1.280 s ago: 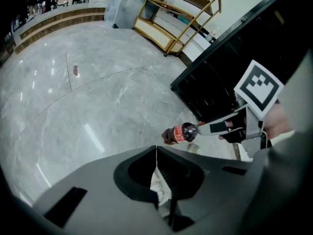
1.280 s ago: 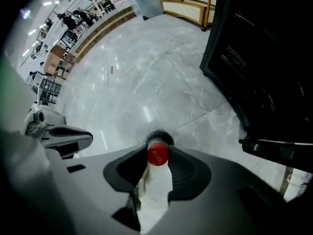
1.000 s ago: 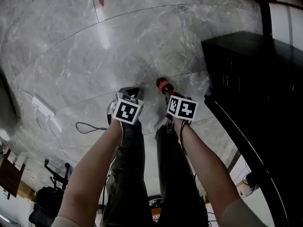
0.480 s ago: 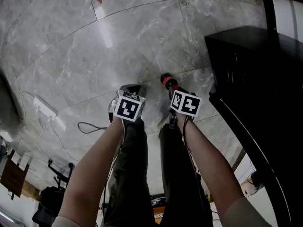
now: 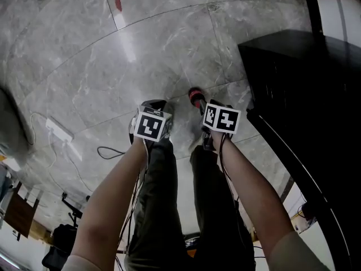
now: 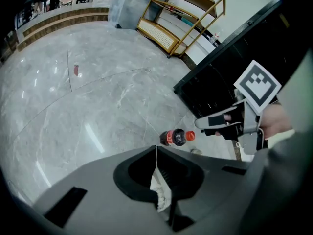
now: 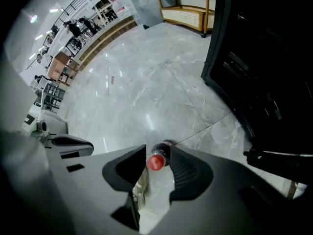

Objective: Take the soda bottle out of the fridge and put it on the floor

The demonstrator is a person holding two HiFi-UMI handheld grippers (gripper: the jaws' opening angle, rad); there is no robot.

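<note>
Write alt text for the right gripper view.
The right gripper's jaws, just opening, stand apart over a red-capped soda bottle upright on the grey marble floor, its cap in the gap between them. A black fridge fills the right side.

Grey marble floor (image 5: 141,49): big glossy tiles, thin joints, a white light streak (image 5: 127,44) reflected on it. Small red mark (image 5: 118,3) on a far tile. White power strip (image 5: 59,130) lies at left, black cable loop (image 5: 110,151) near it. Black fridge (image 5: 304,95) stands at right. Gold-framed shelf unit (image 6: 181,13) beyond it. Long wooden ledge (image 6: 63,21) along the far side.
</note>
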